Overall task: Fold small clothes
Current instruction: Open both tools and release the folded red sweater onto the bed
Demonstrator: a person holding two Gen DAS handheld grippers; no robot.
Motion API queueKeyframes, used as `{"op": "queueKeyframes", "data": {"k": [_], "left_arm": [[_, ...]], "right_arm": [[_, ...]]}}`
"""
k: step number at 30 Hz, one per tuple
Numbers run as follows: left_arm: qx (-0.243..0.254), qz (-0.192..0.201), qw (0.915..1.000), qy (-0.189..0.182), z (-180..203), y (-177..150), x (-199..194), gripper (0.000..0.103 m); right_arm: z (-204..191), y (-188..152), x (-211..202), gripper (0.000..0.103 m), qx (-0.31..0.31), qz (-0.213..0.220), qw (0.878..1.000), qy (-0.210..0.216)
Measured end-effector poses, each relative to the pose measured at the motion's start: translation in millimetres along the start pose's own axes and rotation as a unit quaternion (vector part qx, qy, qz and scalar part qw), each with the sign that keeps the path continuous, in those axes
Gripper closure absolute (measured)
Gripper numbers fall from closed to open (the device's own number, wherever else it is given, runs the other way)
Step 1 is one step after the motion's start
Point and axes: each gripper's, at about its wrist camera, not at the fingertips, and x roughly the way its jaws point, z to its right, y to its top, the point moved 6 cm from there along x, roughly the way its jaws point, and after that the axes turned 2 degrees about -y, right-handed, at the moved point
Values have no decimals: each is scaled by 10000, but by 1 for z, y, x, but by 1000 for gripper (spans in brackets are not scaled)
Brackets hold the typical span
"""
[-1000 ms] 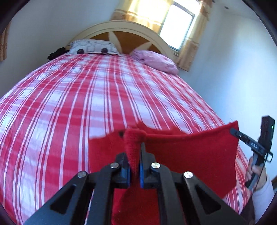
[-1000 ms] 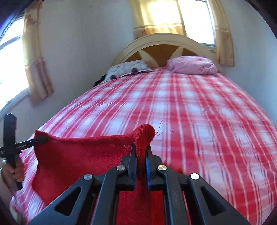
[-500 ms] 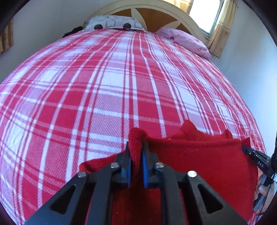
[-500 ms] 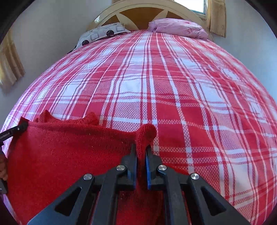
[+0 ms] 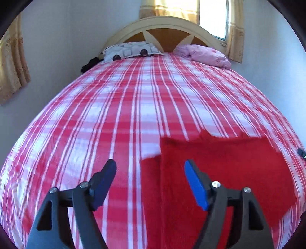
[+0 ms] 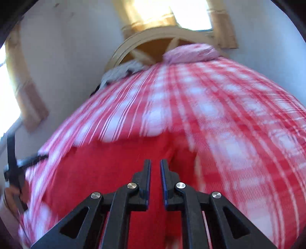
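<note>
Lying flat, one red garment (image 5: 220, 172), two claws, left claw (image 5: 150, 172) spread, right claw (image 6: 155, 172) parted

One red knitted garment (image 5: 220, 172) lies on one bed covered by a red-and-white plaid sheet (image 5: 133, 115). Two pillows sit at the head: one patterned grey-and-white (image 5: 132, 50), one pink (image 5: 204, 55) (both against a single arched headboard (image 5: 164, 28)). Two grippers are counted, left gripper (image 5: 150, 173) and right gripper (image 6: 155, 168). One window (image 5: 213, 17) shows.
</note>
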Motion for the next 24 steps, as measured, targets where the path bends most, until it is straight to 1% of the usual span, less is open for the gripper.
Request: {"op": "queueKeyframes", "data": {"k": [2, 3, 4, 5, 6, 10, 12, 13, 14, 15, 17, 20, 22, 24], "left_arm": [[-57, -82, 9998, -154, 5, -21, -8, 26], [-125, -109, 9996, -210, 8, -37, -13, 26], [-159, -127, 9995, -227, 9, -43, -13, 26], [-212, -141, 9994, -250, 12, -53, -15, 26], [-269, -189, 9990, -295, 16, -64, -17, 26], [-462, -355, 9968, -539, 28, -84, -13, 26], [-372, -397, 9975, -454, 32, -88, -8, 26], [-285, -401, 9982, -331, 34, -89, -5, 26], [-254, -410, 9985, -270, 34, -90, -3, 26], [-260, -453, 9983, -243, 33, -93, 0, 26], [-359, -516, 9976, -289, 29, -98, 4, 25], [-468, -458, 9973, -325, 25, -101, 2, 22], [-508, -465, 9971, -323, 24, -104, 3, 20], [-573, -468, 9966, -358, 23, -106, 4, 20]], "right_arm": [[-11, -29, -5, 93, -199, -133, 9996, -173], [-11, -39, -6, 93, -250, -182, 9992, -271], [-11, -48, -6, 93, -255, -253, 9987, -356], [-9, -54, -5, 93, -184, -296, 9988, -350], [-8, -59, -6, 93, -42, -300, 9993, -219], [-3, -60, -11, 93, 281, -221, 9993, -58], [3, -59, -15, 92, 531, -164, 9984, 75], [6, -60, -16, 85, 639, -155, 9978, 107], [8, -62, -17, 74, 740, -148, 9970, 174], [9, -63, -17, 71, 782, -146, 9966, 202], [11, -61, -18, 70, 807, -85, 9965, 184], [12, -58, -19, 69, 812, 8, 9966, 164], [13, -60, -10, 69, 687, -148, 9975, -11], [11, -63, -3, 70, 558, -236, 9982, 6]]}}
